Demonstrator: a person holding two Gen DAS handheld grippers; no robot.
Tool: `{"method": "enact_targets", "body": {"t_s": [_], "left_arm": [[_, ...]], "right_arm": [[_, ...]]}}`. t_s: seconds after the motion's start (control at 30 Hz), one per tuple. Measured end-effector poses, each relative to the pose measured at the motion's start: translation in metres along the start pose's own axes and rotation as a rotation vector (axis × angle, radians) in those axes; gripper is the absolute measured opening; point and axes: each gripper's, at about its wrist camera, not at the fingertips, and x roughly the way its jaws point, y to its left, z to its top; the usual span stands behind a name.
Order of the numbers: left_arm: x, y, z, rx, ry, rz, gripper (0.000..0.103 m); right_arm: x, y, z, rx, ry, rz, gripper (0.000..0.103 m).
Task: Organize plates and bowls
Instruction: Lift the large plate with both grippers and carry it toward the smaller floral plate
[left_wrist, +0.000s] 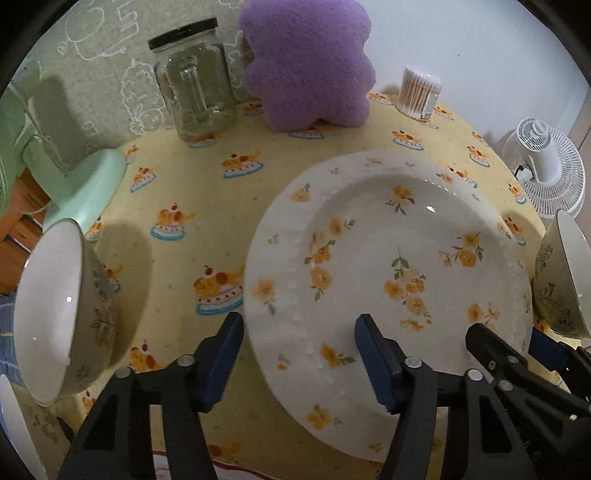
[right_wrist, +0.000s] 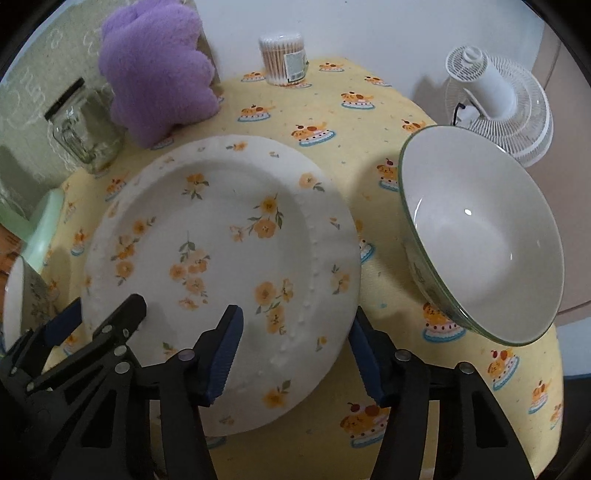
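As we look down the left gripper (left_wrist: 299, 354), we see the flowered plate (left_wrist: 391, 273) lying flat and face up on the yellow cloth-covered surface (left_wrist: 177, 192). Round as it is, it shows no long axis. Our jaws straddle its left rim: one blue pad sits outside the edge over the cloth, the other stands over the plate's face. We see a gap at the outer pad, so the jaws look released, not pressing on the rim. The right gripper (left_wrist: 506, 336) reaches in at the plate's right edge. A bowl (left_wrist: 62, 317) stands left of the plate, well apart from it, mouth up. A second bowl (left_wrist: 561, 273) stands just beside the plate's right rim. Behind them stand a glass jar (left_wrist: 194, 88), a purple plush (left_wrist: 306, 62), a tub of cotton swabs (left_wrist: 419, 90) and a mint green stand (left_wrist: 88, 184). A white fan (left_wrist: 546, 162) is off the surface at right.

From the right wrist, we see our right gripper (right_wrist: 295, 350) straddling the plate's (right_wrist: 221, 266) right rim the same way, one pad over the face, one outside. Whether these pads touch the rim we cannot tell. The left gripper (right_wrist: 103, 310) straddles the far rim. The nearer bowl (right_wrist: 480, 243) stands right of our jaws, clear of them.
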Motion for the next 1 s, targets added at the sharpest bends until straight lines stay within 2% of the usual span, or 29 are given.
{"method": "enact_targets", "body": {"t_s": [0.3, 0.67, 0.77, 0.9, 1.0], "left_arm": [[-0.005, -0.003, -0.003, 0.037, -0.002, 0.022, 0.056], [-0.02, 0.011, -0.013, 0.059, 0.002, 0.068, 0.049], [-0.019, 0.013, -0.012, 0.058, 0.008, 0.063, 0.05], [-0.014, 0.016, -0.004, 0.021, 0.014, 0.064, 0.053], [-0.008, 0.016, 0.0, 0.009, 0.02, 0.068, 0.054]], "right_arm": [[-0.001, 0.004, 0.0, -0.037, 0.007, -0.019, 0.06], [-0.006, 0.022, -0.01, -0.085, 0.039, 0.053, 0.06], [-0.005, 0.024, -0.012, -0.081, 0.053, 0.066, 0.06], [0.0, 0.022, -0.008, -0.07, 0.073, 0.053, 0.06], [0.002, 0.023, -0.002, -0.105, 0.036, 0.005, 0.06]]}}
